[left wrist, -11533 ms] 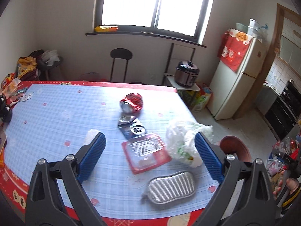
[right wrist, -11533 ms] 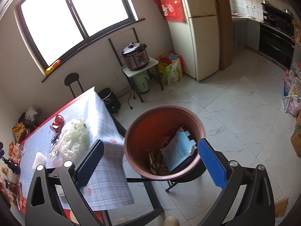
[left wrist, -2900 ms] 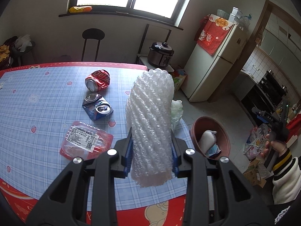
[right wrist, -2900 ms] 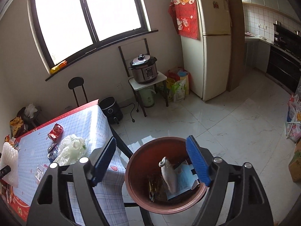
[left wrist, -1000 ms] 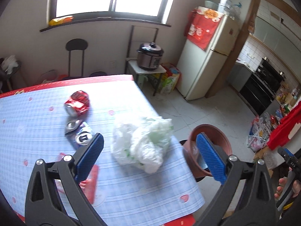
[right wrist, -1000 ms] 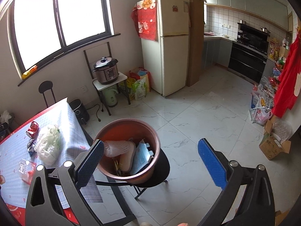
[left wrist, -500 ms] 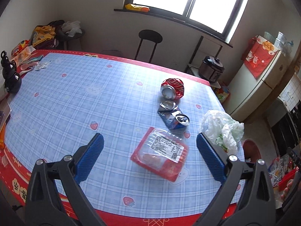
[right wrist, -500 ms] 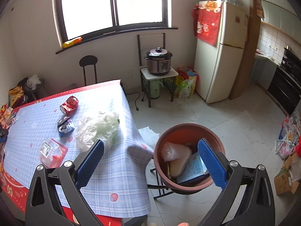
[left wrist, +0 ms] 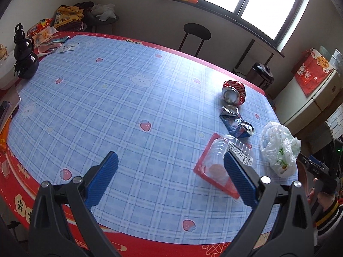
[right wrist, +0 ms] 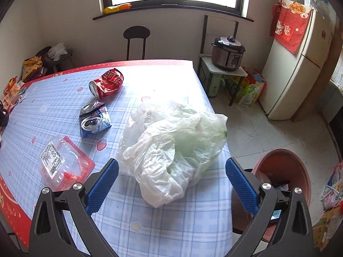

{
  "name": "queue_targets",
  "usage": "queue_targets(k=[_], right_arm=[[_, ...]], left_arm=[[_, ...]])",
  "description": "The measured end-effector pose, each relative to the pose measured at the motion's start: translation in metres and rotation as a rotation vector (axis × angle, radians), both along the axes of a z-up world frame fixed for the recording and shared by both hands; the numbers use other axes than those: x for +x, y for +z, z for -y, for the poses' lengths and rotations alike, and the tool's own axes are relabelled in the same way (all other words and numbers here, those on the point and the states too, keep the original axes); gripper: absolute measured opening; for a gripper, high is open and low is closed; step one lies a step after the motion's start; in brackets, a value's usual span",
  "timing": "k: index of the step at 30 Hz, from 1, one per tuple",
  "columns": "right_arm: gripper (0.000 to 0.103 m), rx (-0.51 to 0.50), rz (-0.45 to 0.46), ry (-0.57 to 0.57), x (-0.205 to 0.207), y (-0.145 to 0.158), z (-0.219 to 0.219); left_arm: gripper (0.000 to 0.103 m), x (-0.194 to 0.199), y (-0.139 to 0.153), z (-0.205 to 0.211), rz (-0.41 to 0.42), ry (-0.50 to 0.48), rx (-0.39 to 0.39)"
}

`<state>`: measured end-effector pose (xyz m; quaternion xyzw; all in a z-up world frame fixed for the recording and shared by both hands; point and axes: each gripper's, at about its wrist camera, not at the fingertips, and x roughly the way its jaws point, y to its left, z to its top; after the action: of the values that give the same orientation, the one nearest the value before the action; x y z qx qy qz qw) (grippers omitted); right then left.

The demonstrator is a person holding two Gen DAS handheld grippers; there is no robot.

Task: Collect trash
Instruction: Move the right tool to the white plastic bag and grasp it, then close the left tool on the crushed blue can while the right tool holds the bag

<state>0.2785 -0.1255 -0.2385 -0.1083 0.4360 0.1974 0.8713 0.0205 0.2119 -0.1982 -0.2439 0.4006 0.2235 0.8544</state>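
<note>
Two crushed cans [right wrist: 106, 82], one tray [right wrist: 64, 160], one bag [right wrist: 173, 150] — both tools [left wrist: 169, 178] [right wrist: 171, 181] gape wide, empty.

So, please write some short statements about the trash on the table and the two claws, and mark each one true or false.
1. The right claw is open, with the white plastic bag on the table in front of it. True.
2. The left claw is shut on the clear food tray. False: it is open and holds nothing; the tray lies on the tablecloth.
3. The red crushed can lies farther from the right claw than the blue crushed can. True.
4. The plastic bag is already in the brown bin. False: it lies on the table near the edge; the bin stands beside the table.
</note>
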Motion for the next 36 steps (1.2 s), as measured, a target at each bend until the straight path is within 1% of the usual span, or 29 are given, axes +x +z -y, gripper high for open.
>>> queue_targets(k=[5, 10, 11, 13, 14, 15, 18, 21, 23, 27, 32, 36], right_arm=[[0.098, -0.055, -0.042, -0.026, 0.020, -0.033, -0.029], [0.098, -0.127, -0.132, -0.054, 0.032, -0.070, -0.040], [0.098, -0.125, -0.152, -0.051, 0.032, -0.076, -0.040], [0.089, -0.121, -0.165, -0.051, 0.031, -0.084, -0.039], [0.081, -0.110, -0.165, -0.055, 0.029, -0.084, -0.038], [0.074, -0.093, -0.168, -0.059, 0.028, -0.083, -0.036], [0.059, -0.065, -0.181, -0.054, 0.025, -0.080, -0.033], [0.049, -0.043, -0.187, -0.047, 0.020, -0.075, -0.028], [0.044, -0.006, -0.199, -0.052, 0.015, -0.070, -0.023], [0.038, 0.067, -0.189, -0.068, 0.002, -0.053, -0.010], [0.036, 0.144, -0.146, -0.098, -0.016, -0.028, 0.015], [0.035, 0.180, -0.122, -0.126, -0.026, -0.011, 0.036]], left_arm=[[0.097, -0.003, -0.004, -0.018, -0.013, 0.002, 0.004], [0.097, -0.005, -0.009, -0.033, -0.031, 0.016, 0.001], [0.097, -0.005, -0.010, -0.036, -0.033, 0.017, 0.002], [0.097, -0.003, -0.011, -0.039, -0.036, 0.016, 0.002], [0.097, -0.002, -0.011, -0.040, -0.037, 0.013, 0.002], [0.097, -0.001, -0.011, -0.040, -0.038, 0.010, 0.002], [0.097, 0.004, -0.011, -0.039, -0.039, -0.003, 0.002], [0.097, 0.011, -0.011, -0.034, -0.035, -0.020, -0.004], [0.097, 0.016, -0.010, -0.028, -0.032, -0.036, -0.005], [0.097, 0.026, -0.007, -0.015, -0.026, -0.070, -0.004], [0.097, 0.042, -0.006, 0.001, -0.020, -0.109, -0.015], [0.097, 0.067, -0.005, 0.022, -0.016, -0.181, -0.007]])
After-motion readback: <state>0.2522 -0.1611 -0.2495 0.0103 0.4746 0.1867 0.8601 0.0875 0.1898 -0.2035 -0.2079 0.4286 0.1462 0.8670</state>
